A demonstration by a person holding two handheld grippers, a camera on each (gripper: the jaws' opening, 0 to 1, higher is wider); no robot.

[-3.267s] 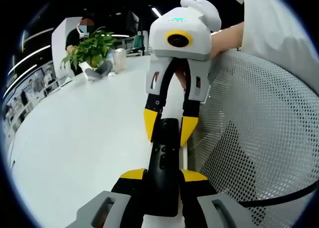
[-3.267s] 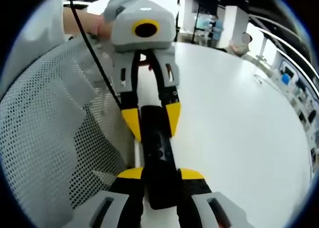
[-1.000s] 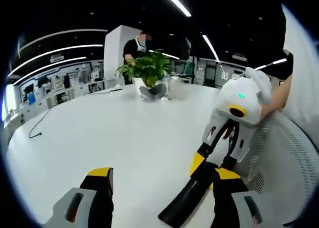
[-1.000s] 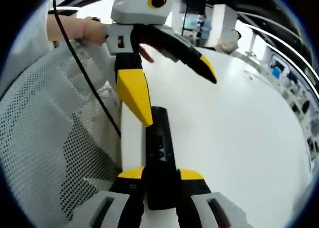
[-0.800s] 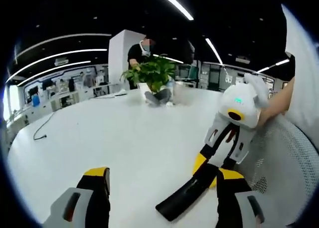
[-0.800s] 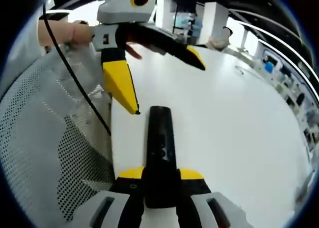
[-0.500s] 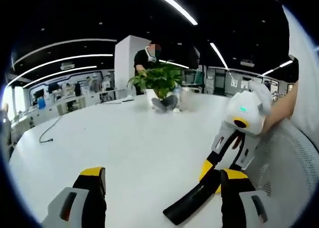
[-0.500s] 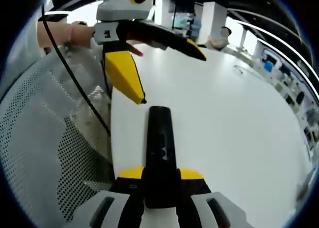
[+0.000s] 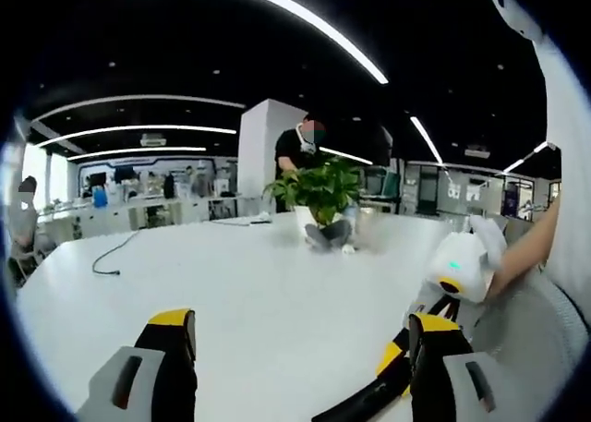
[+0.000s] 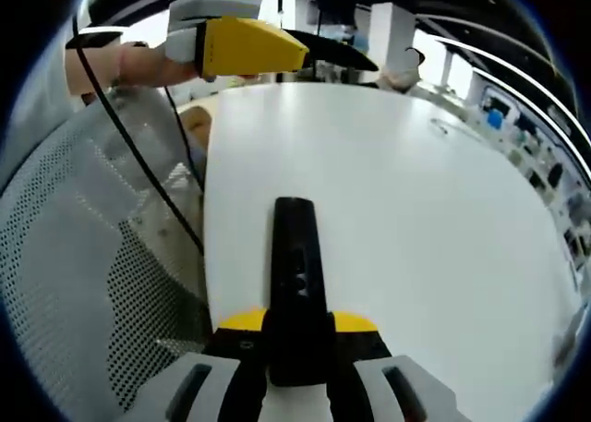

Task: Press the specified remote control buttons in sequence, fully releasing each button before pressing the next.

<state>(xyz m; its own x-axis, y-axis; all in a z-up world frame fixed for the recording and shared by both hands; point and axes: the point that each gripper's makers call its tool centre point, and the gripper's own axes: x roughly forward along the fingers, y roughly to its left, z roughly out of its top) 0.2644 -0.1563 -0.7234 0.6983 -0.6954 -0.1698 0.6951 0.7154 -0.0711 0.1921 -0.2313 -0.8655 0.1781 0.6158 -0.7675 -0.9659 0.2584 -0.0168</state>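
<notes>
The right gripper had its fingers clamped on the near end of the black remote, one yellow-tipped finger on each side of it, and the remote stuck out forward over the white surface, close to the edge where the mesh chair back stood. I could make out a few small buttons along the remote's top face, too small to tell apart. The left gripper hung well above and beyond the remote's far end, not touching it, with its fingers spread wide apart; a hand held it near the chair, and a thin black cable trailed down from it across the mesh. From the left gripper view, the left gripper showed the same wide gap, with the bare surface lying between its two fingers. Beyond its right finger, the right gripper came in low, white-bodied and with a small green light, and the remote showed as a dark bar slanting down from it. Farther off, towards the far edge of the surface, a potted plant stood with a person just behind it, and a loose cable lay near the left edge.
</notes>
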